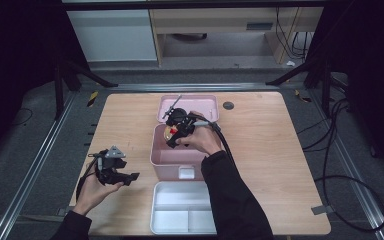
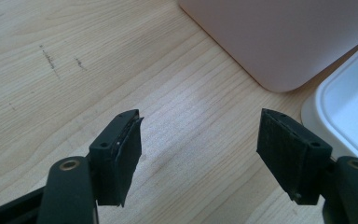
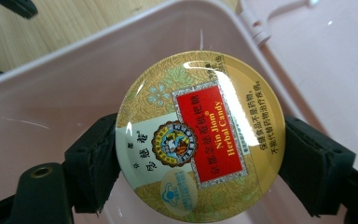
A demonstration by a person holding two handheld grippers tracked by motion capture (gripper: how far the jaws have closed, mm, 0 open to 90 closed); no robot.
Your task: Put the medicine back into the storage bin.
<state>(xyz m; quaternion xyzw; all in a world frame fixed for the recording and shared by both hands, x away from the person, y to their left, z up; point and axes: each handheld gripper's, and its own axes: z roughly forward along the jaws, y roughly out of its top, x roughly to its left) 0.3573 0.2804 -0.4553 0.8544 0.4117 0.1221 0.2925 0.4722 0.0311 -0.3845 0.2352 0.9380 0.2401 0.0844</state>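
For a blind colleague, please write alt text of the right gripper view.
A round gold candy tin with a red label is held between the two black jaws of the right gripper, above the inside of a pink box. The box's open lid lies beyond.

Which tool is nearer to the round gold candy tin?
Right. The right tool grips the round gold candy tin between its jaws, above the pink plastic box. The left tool hangs open over the wooden table, left of that box.
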